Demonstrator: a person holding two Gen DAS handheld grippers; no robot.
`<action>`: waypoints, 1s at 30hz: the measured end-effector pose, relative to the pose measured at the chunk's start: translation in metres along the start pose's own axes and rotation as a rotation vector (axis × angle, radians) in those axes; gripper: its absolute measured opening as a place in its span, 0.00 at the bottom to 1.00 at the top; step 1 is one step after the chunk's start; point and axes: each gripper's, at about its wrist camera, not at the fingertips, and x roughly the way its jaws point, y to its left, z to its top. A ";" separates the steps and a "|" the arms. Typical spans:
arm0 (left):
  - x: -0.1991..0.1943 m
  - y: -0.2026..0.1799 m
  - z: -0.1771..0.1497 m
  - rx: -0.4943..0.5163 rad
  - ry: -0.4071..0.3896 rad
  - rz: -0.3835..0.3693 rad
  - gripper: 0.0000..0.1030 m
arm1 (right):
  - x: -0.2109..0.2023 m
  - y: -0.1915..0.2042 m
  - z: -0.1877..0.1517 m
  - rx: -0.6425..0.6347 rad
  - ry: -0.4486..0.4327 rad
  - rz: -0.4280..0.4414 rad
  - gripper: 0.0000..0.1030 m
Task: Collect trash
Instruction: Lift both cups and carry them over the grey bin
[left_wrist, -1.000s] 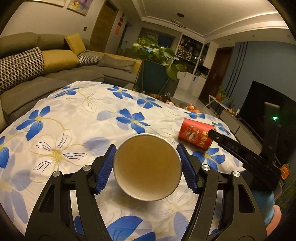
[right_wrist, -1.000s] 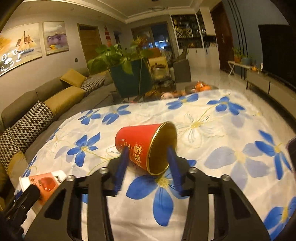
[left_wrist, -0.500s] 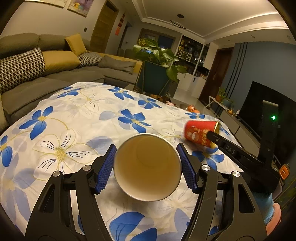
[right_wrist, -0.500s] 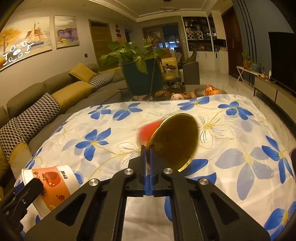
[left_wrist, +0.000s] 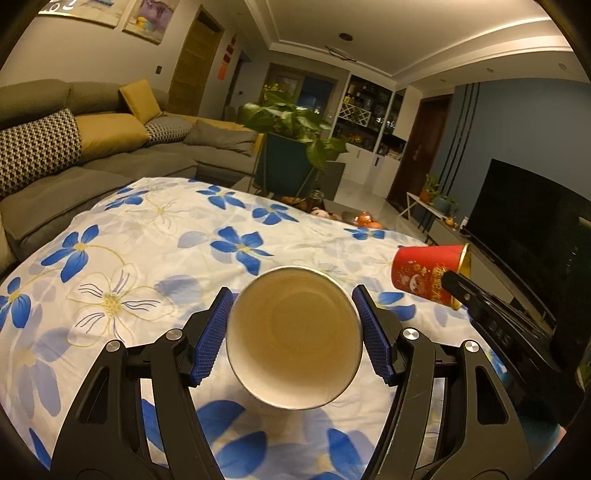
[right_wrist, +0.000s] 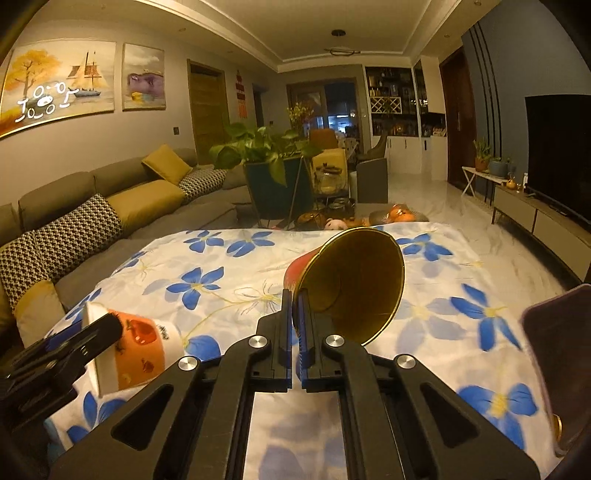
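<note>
Here, red cup (right_wrist: 354, 284) w/ unreadable gold print, pinched in right tongs (right_wrist: 294, 306).

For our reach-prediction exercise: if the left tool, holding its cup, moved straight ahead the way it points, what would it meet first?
Probably the floral tablecloth: the left tool, shut on the white cup, points forward over it. No other object sits in that line, though depth is uncertain.

Glossy gold-lined cup (right_wrist: 354, 284), cloth tablecloth (right_wrist: 221, 291)
</note>
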 end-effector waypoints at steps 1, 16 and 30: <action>-0.001 -0.003 0.000 0.003 -0.002 -0.004 0.63 | -0.005 -0.002 0.000 0.001 -0.005 -0.002 0.04; -0.016 -0.064 -0.006 0.086 -0.007 -0.086 0.63 | -0.073 -0.036 -0.014 0.026 -0.060 -0.063 0.04; -0.011 -0.145 -0.017 0.169 0.006 -0.222 0.62 | -0.110 -0.090 -0.021 0.077 -0.100 -0.192 0.04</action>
